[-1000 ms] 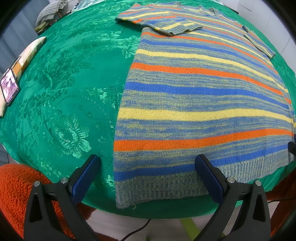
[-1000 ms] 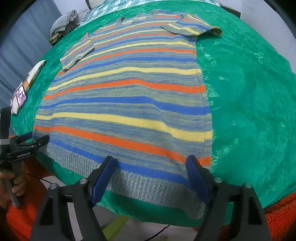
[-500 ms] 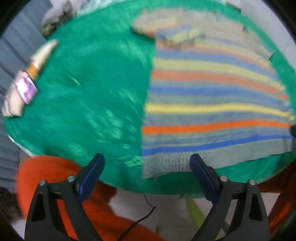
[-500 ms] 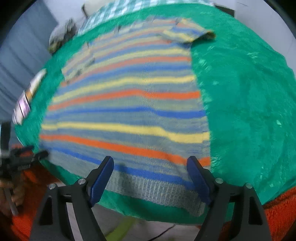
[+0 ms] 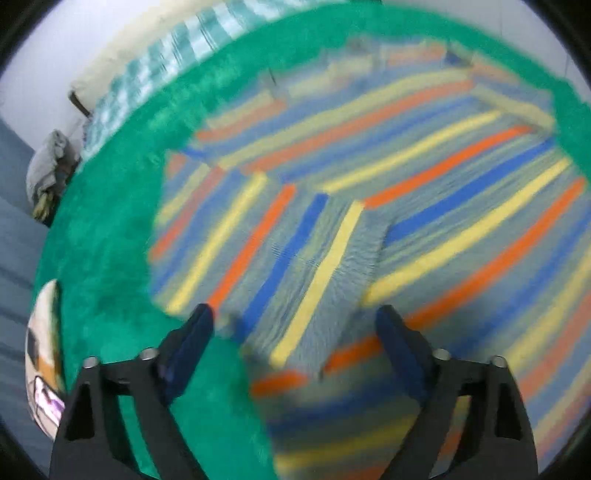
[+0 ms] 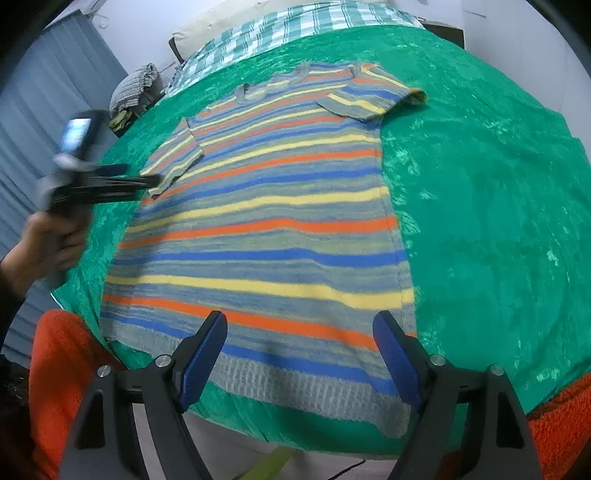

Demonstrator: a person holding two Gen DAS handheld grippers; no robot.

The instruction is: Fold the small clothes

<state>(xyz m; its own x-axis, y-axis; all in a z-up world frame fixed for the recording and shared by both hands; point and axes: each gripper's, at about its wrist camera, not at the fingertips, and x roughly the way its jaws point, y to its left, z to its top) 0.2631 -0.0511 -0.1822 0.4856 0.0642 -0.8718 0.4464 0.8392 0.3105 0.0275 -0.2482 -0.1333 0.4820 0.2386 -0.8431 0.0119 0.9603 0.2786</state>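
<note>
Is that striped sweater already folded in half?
No. In the right wrist view the striped sweater lies spread full length on the green cloth, with only its sleeves turned in over the body.

One striped knitted short-sleeved sweater (image 6: pixel 266 229) lies on one green embossed tablecloth (image 6: pixel 498 221). Beyond the tablecloth: one teal checked blanket (image 6: pixel 295 26), one grey crumpled cloth bundle (image 6: pixel 135 90).

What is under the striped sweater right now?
The striped sweater lies flat on a green cloth, which shows all round it. What the cloth itself covers cannot be seen.
</note>
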